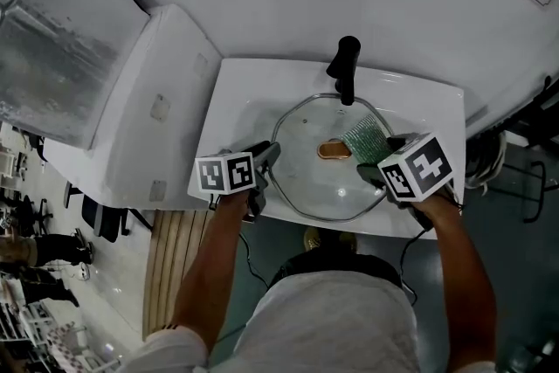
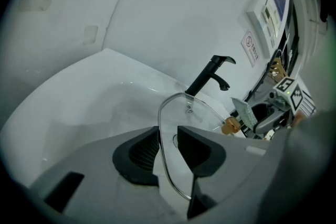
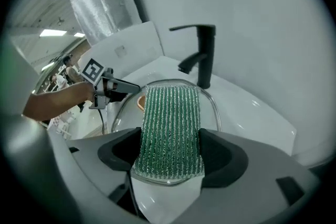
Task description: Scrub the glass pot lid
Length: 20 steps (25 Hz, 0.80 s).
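While the left hand-held gripper [image 2: 167,147] clamps the lid's [image 1: 310,183] rim, right one [image 3: 170,152] grips pad [image 3: 170,118].

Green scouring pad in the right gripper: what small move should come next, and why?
Probably press the green ribbed scouring pad and sweep it across the round glass pot lid toward its tan knob. The right gripper is shut on the pad over the glass, and the left gripper clamps the lid's rim, steadying it in the white sink.
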Available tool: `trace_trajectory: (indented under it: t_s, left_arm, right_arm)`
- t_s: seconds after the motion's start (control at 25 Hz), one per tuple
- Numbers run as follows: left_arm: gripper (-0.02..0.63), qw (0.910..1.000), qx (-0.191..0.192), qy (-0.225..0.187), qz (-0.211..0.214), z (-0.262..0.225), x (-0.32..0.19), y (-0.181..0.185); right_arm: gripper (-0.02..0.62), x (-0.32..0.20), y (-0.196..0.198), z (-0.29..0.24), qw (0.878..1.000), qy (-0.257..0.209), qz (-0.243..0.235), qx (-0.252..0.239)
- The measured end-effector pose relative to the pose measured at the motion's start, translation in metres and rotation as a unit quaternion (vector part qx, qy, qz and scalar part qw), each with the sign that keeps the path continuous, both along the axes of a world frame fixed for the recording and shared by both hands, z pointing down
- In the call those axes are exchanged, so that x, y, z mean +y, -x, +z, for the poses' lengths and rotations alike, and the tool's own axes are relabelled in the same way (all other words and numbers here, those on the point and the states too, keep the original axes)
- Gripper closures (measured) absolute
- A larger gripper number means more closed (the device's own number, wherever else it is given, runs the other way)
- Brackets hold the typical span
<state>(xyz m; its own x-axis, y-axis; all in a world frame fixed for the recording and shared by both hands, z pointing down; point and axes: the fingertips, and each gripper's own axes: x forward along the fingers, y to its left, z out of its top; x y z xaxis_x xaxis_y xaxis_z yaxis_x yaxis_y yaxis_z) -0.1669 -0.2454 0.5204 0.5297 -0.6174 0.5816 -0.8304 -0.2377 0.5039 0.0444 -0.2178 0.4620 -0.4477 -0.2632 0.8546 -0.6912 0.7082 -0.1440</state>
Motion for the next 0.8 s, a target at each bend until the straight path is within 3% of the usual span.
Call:
trace_trajectory:
  t_s: [0.24,0.44,0.8]
  left_arm:
    - [0.486,1.0000,0.002,0.000,-0.001,0.001,0.000,0.000]
    - [0.486,1.0000,0.003,-0.001,-0.003,0.000,0.000,0.001]
    - [0.486,0.9999,0.009,-0.003,-0.005,0.000,0.000,0.001]
  right_arm:
    - [0.256,0.035,0.065,-0.028,0.992,-0.072,-0.100,0.038]
    - [0.256,0.058,0.109,-0.017,0.976,-0.090,-0.184,0.080]
    - [0.256,0.066,0.122,0.021,0.946,-0.132,-0.241,0.171]
